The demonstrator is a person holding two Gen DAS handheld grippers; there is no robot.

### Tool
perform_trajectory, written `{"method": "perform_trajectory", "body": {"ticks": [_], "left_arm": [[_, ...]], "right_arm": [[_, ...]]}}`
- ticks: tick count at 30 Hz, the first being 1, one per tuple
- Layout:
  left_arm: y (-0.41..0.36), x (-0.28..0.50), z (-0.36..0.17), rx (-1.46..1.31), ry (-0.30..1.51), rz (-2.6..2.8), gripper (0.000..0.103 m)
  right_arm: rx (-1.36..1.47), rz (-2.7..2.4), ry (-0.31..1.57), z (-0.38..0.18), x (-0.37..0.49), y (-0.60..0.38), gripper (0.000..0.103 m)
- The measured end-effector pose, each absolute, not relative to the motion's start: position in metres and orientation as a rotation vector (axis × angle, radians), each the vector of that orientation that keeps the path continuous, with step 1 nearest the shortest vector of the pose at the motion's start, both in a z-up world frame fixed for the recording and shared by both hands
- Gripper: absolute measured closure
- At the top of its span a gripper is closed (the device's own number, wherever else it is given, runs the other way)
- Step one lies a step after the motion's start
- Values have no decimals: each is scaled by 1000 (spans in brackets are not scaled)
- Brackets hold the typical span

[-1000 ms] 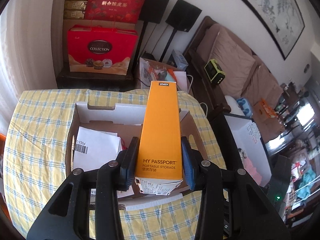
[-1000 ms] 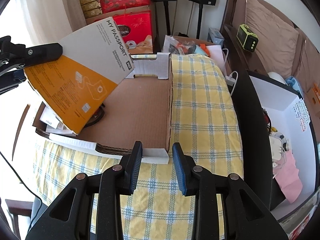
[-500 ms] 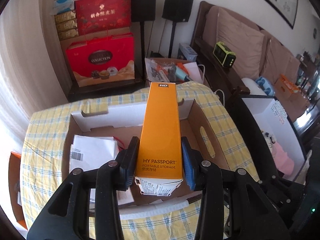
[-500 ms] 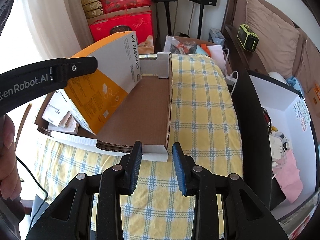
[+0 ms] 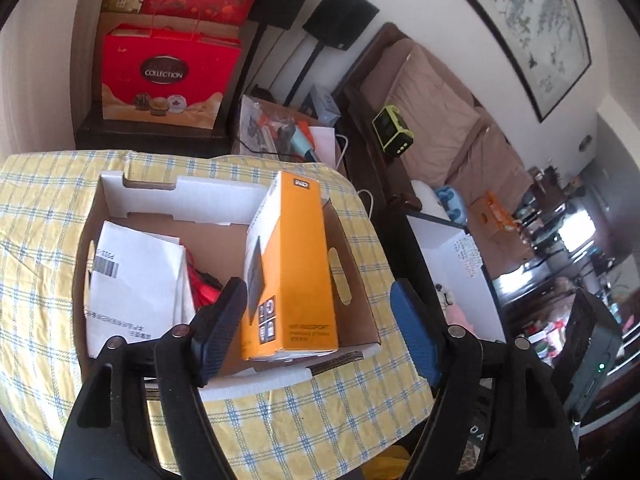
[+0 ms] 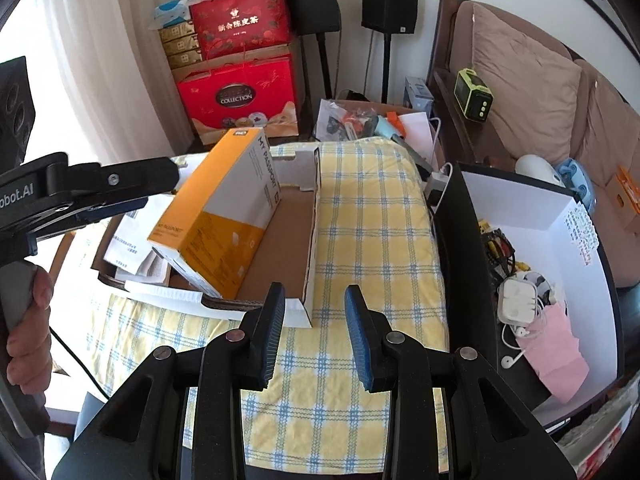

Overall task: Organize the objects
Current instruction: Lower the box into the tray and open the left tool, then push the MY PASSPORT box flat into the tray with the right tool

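Left gripper (image 5: 318, 328) just opened wide, clear of orange box (image 5: 294, 276), tilted inside cardboard tray (image 5: 352, 280) near its right wall. Only right wrist view reads "MY PASSPORT" there (image 6: 224, 216). Right gripper (image 6: 314, 328) narrowly parted, empty, above tablecloth (image 6: 372, 220).

You've got 1 orange drive box (image 5: 294, 276) in 1 cardboard tray (image 5: 348, 276), w/ 1 white labelled packet (image 5: 132, 280) beside it. 2 grippers: left gripper (image 5: 318, 328), right gripper (image 6: 314, 336). 1 checked tablecloth (image 6: 372, 216). Behind: 2 red gift boxes (image 6: 240, 96), 2 black speakers (image 6: 390, 0), approx. 3 gold boxes (image 6: 180, 46) stacked. 1 green device (image 6: 472, 94), 1 pink bag (image 6: 556, 352).
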State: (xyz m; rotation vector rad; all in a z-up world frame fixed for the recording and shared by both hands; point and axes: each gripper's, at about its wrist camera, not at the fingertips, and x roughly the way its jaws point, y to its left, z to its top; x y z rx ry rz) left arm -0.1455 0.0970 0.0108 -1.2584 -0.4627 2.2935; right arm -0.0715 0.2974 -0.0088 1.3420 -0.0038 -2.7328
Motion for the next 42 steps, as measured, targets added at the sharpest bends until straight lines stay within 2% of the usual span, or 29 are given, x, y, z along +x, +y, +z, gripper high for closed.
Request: {"method": "perform_trajectory", "body": {"ticks": [4, 6, 8, 9, 13, 19, 21, 29, 30, 31, 32, 34, 36, 41, 42], "left_arm": [[76, -145, 13, -1292, -407, 2342, 23], [65, -142, 13, -1298, -380, 2397, 19], [54, -139, 12, -1300, -376, 2455, 12], [47, -137, 11, -1296, -382, 2477, 9], [22, -132, 5, -1317, -413, 2513, 8], [-1, -125, -3, -1368, -376, 2551, 7], [-6, -122, -4, -1367, -335, 2586, 0], [-19, -122, -16, -1421, -314, 2564, 0], [-20, -125, -21, -1436, -321, 2554, 0], [-19, -129, -26, -1454, -329, 2544, 0], [-19, -132, -31, -1468, -338, 2531, 1], [-17, -139, -41, -1499, -349, 2502, 10], [-14, -144, -53, -1546, -336, 2461, 30], [-11, -143, -72, -1585, -302, 2437, 58], [-11, -144, -74, -1588, -305, 2430, 68]], "right_arm": [[1311, -2726, 18, 3, -75, 283, 71], [1296, -2703, -9, 7, -78, 274, 65], [1286, -2692, -28, 10, -81, 265, 50], [1281, -2687, -34, 10, -83, 260, 48], [1276, -2651, -79, 13, -96, 241, 40], [1340, -2658, -50, 6, -121, 216, 32], [1364, -2650, -67, 1, -127, 213, 32], [1410, -2661, 10, -15, -138, 199, 33], [1414, -2662, 25, -17, -138, 198, 36], [1423, -2661, 36, -18, -140, 198, 49], [1435, -2658, 40, -20, -140, 198, 57], [1430, -2664, 43, -20, -139, 203, 59], [1433, -2668, 27, -20, -138, 209, 60], [1446, -2687, -48, -21, -136, 237, 60], [1453, -2694, -63, -23, -135, 244, 60]]}}
